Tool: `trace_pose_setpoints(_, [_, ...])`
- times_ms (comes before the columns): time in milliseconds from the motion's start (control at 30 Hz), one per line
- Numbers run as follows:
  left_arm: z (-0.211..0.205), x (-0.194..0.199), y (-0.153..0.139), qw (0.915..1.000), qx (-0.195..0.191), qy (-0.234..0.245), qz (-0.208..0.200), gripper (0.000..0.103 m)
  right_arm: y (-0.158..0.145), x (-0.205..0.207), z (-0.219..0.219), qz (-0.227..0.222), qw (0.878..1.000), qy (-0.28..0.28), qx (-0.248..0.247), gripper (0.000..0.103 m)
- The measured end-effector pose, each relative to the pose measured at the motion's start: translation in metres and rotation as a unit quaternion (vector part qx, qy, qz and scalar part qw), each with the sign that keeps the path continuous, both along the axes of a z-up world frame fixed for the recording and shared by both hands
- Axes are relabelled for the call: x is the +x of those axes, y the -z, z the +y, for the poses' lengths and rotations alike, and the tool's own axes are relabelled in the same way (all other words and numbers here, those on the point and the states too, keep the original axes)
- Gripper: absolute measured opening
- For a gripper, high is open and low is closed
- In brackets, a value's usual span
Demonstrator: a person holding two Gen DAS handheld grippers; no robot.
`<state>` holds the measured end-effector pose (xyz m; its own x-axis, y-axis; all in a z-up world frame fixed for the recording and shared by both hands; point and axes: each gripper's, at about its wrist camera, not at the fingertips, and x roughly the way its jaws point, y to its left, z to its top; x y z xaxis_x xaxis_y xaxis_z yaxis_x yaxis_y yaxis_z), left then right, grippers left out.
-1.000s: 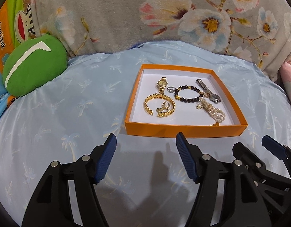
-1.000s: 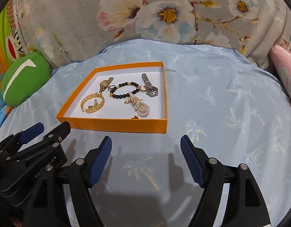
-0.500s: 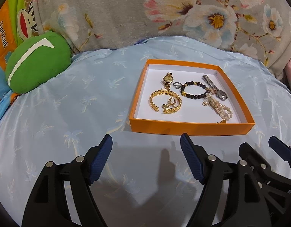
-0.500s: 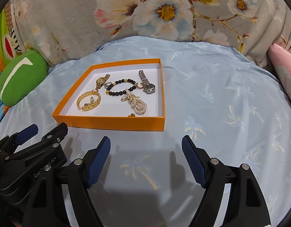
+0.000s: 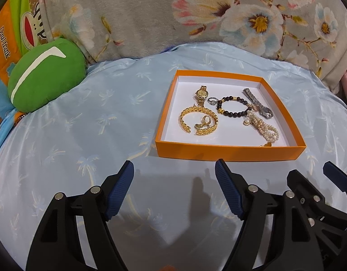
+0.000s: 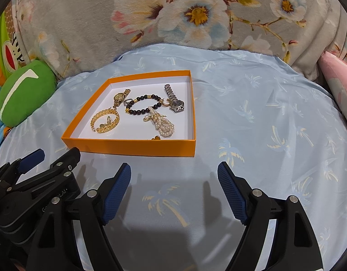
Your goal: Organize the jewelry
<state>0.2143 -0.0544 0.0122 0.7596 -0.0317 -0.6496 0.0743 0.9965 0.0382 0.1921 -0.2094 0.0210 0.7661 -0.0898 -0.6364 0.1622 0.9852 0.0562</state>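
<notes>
Since the earlier frame the left claw (image 5: 174, 167) has spread a little wider, and the orange box (image 5: 230, 152) sits slightly lower and further right in the left wrist view. Both claws now hover wide apart over the pale blue bedcover (image 5: 83, 122), nothing between their blue pads. The right claw (image 6: 174, 168) is just beside the left one, near the box's front wall. Inside the box lie a gold watch (image 5: 201, 93), a gold bangle (image 5: 197, 120) ringing a small gold ring (image 5: 206, 120), a black bead bracelet (image 5: 234, 108), a silver watch (image 5: 259, 106) and a pearl bracelet (image 5: 264, 128). A green cushion (image 5: 45, 79) rests at the bedcover's left edge.
</notes>
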Motion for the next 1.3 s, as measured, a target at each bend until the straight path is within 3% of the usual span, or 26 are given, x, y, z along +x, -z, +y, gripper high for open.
trace_pose_setpoints(1300, [0.0016, 0.0008, -0.0006, 1.0000, 0.005, -0.003, 0.002, 0.074, -0.0005, 0.0003, -0.0001, 0.000, 1.000, -0.001, 0.000, 0.078])
